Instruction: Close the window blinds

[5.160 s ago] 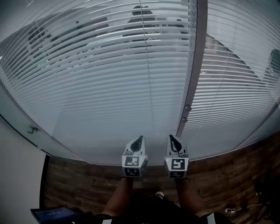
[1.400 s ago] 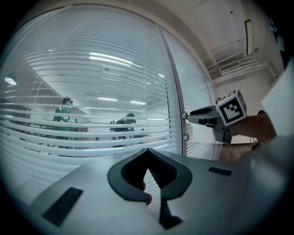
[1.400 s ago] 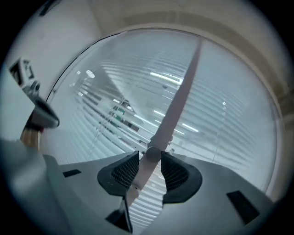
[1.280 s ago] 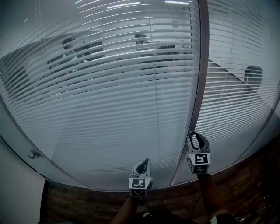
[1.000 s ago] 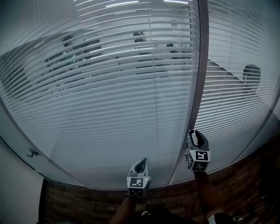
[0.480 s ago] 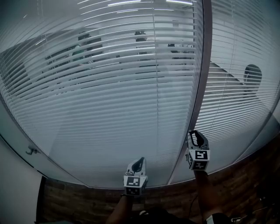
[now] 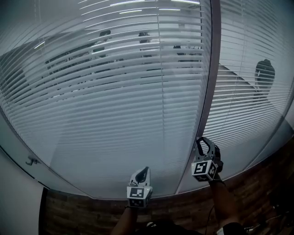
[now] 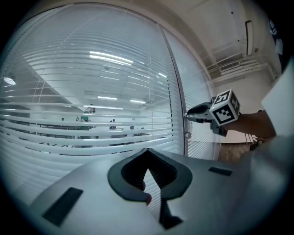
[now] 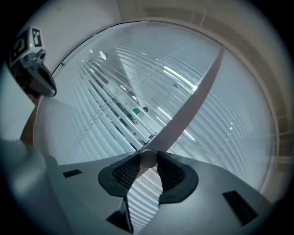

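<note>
A tall window (image 7: 115,137) fills the wall, split by a grey upright post (image 7: 210,82). A plain white wall (image 7: 16,206) meets its lower left corner, and a brown floor (image 7: 78,209), plank-patterned as far as the dim view shows, runs along its foot. Long strip lights (image 7: 138,3) glow near its top edge, and a lit room (image 8: 87,124) lies beyond the glass.

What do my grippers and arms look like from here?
The left gripper and right gripper are light grey shells with dark ribbed pads, each carrying a white cube of black square markers. Forearms behind them are bare.
</note>
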The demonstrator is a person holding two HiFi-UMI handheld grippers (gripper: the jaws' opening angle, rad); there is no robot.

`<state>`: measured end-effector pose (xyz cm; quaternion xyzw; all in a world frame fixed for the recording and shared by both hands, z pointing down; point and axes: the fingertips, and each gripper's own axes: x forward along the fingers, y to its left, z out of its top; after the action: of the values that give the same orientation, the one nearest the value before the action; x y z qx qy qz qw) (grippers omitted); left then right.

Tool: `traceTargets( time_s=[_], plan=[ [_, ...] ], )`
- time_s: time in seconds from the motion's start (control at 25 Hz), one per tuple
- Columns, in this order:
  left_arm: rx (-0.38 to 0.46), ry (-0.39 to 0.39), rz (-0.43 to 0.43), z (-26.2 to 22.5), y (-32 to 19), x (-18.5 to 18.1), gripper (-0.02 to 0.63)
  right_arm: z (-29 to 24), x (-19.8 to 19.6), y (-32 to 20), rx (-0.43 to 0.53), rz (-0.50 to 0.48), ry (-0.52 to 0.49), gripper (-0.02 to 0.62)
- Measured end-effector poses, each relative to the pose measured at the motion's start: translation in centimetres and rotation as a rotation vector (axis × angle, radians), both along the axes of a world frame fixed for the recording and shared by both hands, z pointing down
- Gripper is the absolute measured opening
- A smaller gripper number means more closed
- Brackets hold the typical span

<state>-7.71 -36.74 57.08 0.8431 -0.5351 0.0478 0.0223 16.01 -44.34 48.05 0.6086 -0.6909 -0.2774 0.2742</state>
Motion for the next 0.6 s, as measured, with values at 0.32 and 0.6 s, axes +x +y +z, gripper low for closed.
traceTargets(
  time_s=[0.32,0.6],
  plan=[
    [0.017,0.012,0.019,-0.3,0.2,0.5,-0.006,1.0,-0.4,-0.2,0.085,0.027,0.575,0.121],
    [0.010,0.000,0.031,-0.1,0.5,1.1,-0.006,1.4,-0.3,-0.1,0.120,0.017,0.784,0.123]
  ],
)
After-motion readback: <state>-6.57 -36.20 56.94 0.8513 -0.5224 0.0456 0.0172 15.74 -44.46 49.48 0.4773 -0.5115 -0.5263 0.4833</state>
